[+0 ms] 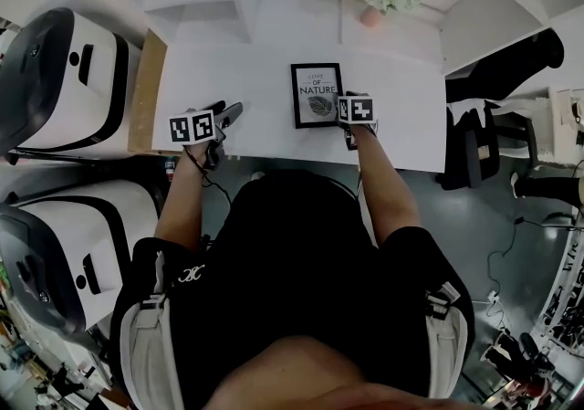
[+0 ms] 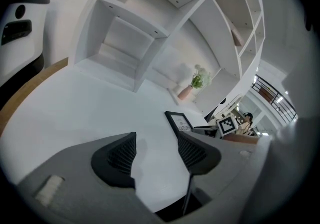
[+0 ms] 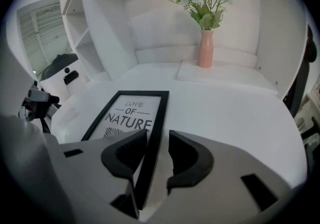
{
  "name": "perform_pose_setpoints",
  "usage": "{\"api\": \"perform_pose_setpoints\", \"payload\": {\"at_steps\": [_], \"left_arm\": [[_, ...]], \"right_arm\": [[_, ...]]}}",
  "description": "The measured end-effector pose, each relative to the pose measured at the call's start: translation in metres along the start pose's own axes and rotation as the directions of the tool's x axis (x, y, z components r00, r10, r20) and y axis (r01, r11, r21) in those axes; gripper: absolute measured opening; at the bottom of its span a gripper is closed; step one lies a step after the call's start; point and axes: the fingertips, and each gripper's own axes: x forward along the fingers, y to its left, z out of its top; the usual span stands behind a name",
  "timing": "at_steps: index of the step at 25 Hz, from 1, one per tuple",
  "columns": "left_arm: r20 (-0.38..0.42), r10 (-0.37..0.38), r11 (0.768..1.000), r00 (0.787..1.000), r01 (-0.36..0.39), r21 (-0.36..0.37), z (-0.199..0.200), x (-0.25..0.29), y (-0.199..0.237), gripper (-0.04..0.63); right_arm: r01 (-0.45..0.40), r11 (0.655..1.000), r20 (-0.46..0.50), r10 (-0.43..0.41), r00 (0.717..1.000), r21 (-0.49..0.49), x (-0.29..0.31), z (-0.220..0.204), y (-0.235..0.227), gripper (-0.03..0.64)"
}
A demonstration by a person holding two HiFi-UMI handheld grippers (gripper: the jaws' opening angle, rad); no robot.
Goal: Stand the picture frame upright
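Right claw (image 3: 157, 140) stands wide, straddling the right rail of the picture frame (image 3: 127, 115), pads not pressing. That frame lies flat on the surface (image 3: 225, 113), long axis toward 12 o'clock. Left claw (image 2: 156, 138), apart and empty, waits at its 9 o'clock.

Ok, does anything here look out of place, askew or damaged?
Only the picture frame: it lies flat, face up on the white table rather than standing, its right edge between the open jaws of the right gripper. The vase stands upright; nothing spilled.
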Motion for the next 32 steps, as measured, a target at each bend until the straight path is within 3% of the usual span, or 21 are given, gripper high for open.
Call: {"api": "perform_pose_setpoints", "payload": {"at_steps": [4,9,15,20,28,32], "left_arm": [[0.008,0.010,1.000,1.000,-0.010,-0.004,-0.002,-0.002,0.001,0.268],[0.008,0.009,1.000,1.000,-0.009,-0.006,-0.005,-0.004,0.000,0.268],[0.012,0.007,1.000,1.000,-0.007,-0.006,-0.007,-0.005,-0.003,0.268],[0.025,0.012,1.000,1.000,-0.012,-0.001,-0.009,-0.005,-0.006,0.268],[0.038,-0.016,1.000,0.999,0.017,-0.026,-0.010,-0.002,-0.021,0.268],[0.054,-0.047,0.996,0.997,0.051,-0.071,-0.006,-0.001,-0.026,0.268]], "right_arm": [[-0.052,0.996,-0.023,0.054,0.998,0.076,0.004,-0.004,0.000,0.121],[-0.082,0.992,-0.101,0.092,0.991,0.100,0.008,-0.004,0.004,0.092],[-0.103,0.982,-0.109,0.122,0.987,0.161,0.009,-0.004,0.002,0.086],[-0.196,0.922,-0.088,0.238,0.967,0.334,0.011,-0.005,-0.003,0.077],[-0.298,0.851,-0.056,0.355,0.933,0.432,0.008,-0.006,-0.005,0.074],[-0.326,0.829,-0.034,0.383,0.923,0.455,0.008,-0.005,-0.005,0.074]]}}
